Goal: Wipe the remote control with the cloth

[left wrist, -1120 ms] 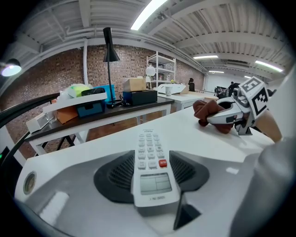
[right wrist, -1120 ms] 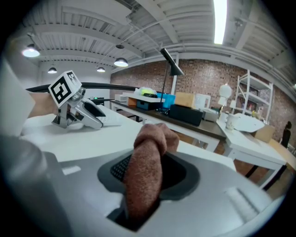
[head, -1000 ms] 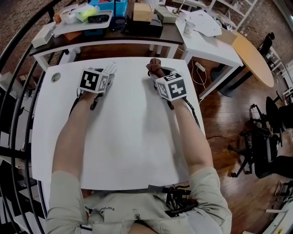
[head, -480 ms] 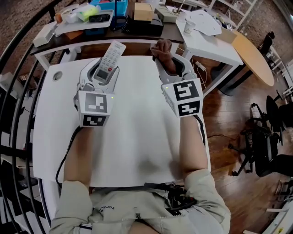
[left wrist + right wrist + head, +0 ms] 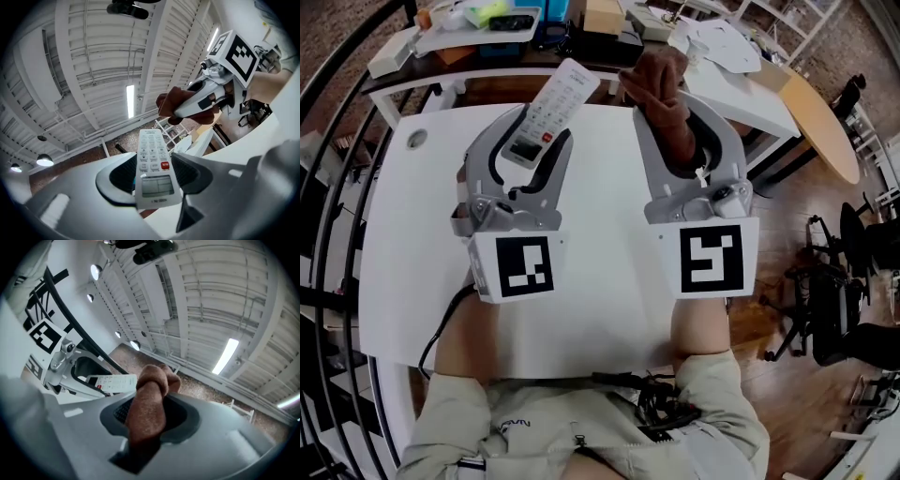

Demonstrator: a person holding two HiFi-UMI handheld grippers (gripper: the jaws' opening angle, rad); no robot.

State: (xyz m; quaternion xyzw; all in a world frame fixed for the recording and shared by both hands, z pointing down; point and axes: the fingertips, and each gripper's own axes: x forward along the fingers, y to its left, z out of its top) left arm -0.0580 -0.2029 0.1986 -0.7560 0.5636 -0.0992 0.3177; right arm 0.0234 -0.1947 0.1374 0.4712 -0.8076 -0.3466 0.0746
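Both grippers stand higher and closer to the head camera than a second ago, when they lay low over the white table point(image 5: 403, 216); their marker cubes now loom large.

Head view:
- Left gripper point(image 5: 539, 131): raised above the table, jaws clamped on the sides of the remote control point(image 5: 551, 111). The remote is white, button face up, and its far end juts past the jaw tips.
- Right gripper point(image 5: 675, 122): raised beside the left one, jaws closed on a brown cloth point(image 5: 661, 89). The cloth is bunched and sticks out beyond the tips.
- Remote and cloth: near each other, not touching.

Left gripper view:
- Remote held lengthwise between the two pads, display nearest the camera, red button above it.
- Right gripper with the cloth in its jaws shows up and to the right, apart from the remote.
- Ceiling beams and a strip light fill the background.

Right gripper view:
- Cloth pinched between the pads as a thick roll with a folded knob at its end.
- Left gripper and the remote show to the left, clear of the cloth.
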